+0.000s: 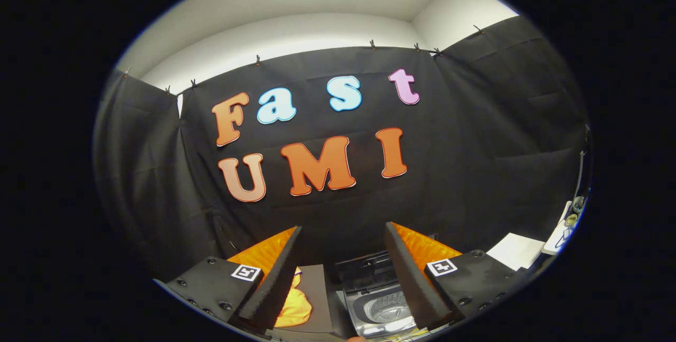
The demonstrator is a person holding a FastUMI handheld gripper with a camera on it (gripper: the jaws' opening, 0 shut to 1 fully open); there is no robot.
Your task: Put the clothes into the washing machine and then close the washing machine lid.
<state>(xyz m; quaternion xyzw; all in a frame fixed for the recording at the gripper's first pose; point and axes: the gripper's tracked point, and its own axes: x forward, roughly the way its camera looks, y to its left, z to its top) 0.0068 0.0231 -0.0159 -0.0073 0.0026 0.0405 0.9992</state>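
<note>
My gripper (pixel 343 236) is raised and open, its two black foam-faced fingers spread wide with nothing between them. Below and beyond the fingers stands a small top-loading washing machine (pixel 376 302) with its lid up, the metal drum showing inside. To its left, partly behind my left finger (pixel 277 278), a yellow-orange piece of clothing (pixel 296 305) lies on a dark surface.
A white flat object (pixel 515 250) lies to the right of the machine, past my right finger. More small items (pixel 567 226) sit at the far right. The black cloth wall stands close behind the machine.
</note>
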